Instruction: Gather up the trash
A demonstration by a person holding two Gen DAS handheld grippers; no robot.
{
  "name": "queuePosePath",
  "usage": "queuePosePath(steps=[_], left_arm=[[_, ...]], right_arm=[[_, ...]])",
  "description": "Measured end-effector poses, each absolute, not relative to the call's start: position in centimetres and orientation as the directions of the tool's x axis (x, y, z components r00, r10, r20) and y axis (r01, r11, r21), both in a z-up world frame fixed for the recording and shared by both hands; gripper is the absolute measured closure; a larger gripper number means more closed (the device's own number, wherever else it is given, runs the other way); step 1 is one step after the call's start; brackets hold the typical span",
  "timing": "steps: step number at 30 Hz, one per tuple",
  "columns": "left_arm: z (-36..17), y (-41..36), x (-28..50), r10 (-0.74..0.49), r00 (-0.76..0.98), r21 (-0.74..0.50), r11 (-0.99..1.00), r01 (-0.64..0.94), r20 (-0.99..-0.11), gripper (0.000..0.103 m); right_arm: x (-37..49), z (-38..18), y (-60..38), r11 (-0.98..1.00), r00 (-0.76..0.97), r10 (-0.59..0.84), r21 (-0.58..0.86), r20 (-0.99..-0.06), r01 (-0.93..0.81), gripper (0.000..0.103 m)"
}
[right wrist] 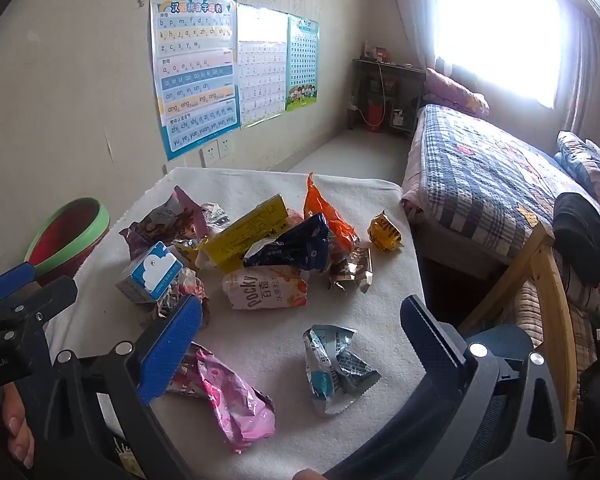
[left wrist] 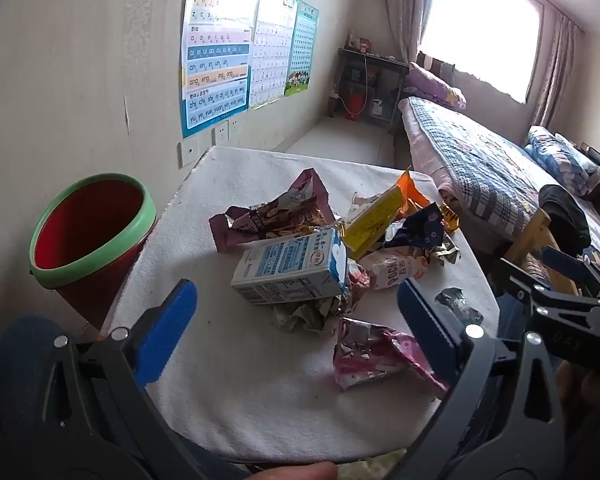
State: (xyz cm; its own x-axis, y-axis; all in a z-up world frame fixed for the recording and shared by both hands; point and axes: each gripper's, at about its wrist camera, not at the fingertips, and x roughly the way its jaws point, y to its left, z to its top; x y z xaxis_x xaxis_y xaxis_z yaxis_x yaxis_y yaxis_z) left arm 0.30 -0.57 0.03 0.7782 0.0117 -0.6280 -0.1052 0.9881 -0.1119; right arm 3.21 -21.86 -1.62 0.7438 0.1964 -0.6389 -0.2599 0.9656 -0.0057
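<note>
Across the bench [right wrist: 260, 432] every wrapper [right wrist: 336, 368] lies uncollected; red bin [left wrist: 88, 236] at its left edge looks empty, both jaws wide.

Left tongs [left wrist: 296, 332] and right tongs [right wrist: 300, 344] both spread wide, empty, angled downward, side by side.

I see the trash piled mid-table on the white cloth: a blue-and-white milk carton [left wrist: 290, 266] on its side toward the left edge, a crumpled purple snack bag [left wrist: 274, 212] behind it, a long yellow box [right wrist: 244, 236] lying slantwise, a dark blue wrapper [right wrist: 296, 246] and an orange one [right wrist: 326, 216] beside it. A Pocky pouch [right wrist: 268, 286] lies flat. Nearer me, apart, lie a pink wrapper [right wrist: 228, 396] and a grey-blue one [right wrist: 334, 368]. A red bin with a green rim [left wrist: 88, 236] stands off the left edge.
</note>
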Motion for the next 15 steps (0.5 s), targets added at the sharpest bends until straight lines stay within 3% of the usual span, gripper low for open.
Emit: queuePosePath(steps=[15], left_arm=[[-0.01, -0.21, 0.37, 0.01, 0.779, -0.118, 0.987, -0.108, -0.627, 0.005]], right_arm=[[3.14, -1.75, -21.79, 0.965, 0.744, 0.197, -0.007, -0.639, -0.262, 0.007]])
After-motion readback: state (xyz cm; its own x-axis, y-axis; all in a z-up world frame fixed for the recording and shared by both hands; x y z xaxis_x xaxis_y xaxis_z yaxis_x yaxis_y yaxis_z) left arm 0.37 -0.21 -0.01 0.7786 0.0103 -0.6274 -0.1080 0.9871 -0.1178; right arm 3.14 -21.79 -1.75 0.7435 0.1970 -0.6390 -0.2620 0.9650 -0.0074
